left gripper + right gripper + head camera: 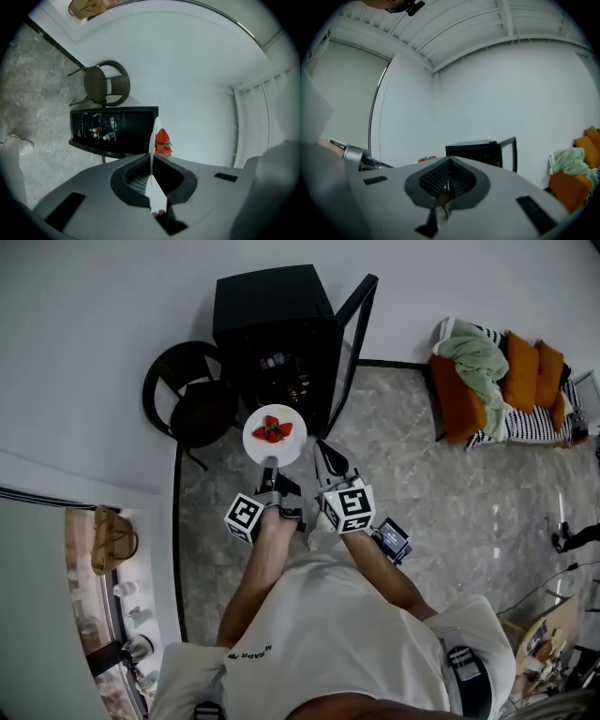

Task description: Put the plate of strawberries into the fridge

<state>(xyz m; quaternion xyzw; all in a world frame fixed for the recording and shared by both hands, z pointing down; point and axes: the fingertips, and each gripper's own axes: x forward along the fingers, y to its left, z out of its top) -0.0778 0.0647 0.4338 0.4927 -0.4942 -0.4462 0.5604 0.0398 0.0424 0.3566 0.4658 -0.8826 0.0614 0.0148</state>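
A white plate (275, 435) with a few red strawberries (273, 428) hangs in the air just in front of the black fridge (277, 329), whose door (354, 334) stands open to the right. My left gripper (270, 463) is shut on the plate's near rim. In the left gripper view the plate (154, 136) shows edge-on between the jaws, with the strawberries (162, 141) beyond and the fridge's lit shelves (112, 127) behind. My right gripper (322, 448) is beside the plate on its right, shut and holding nothing; its view shows the fridge (480, 151) ahead.
A black wicker chair (192, 399) stands left of the fridge against the white wall. A sofa (497, 381) with orange cushions and a green blanket sits at the far right. Marble floor (422, 493) lies between. The person's body fills the lower head view.
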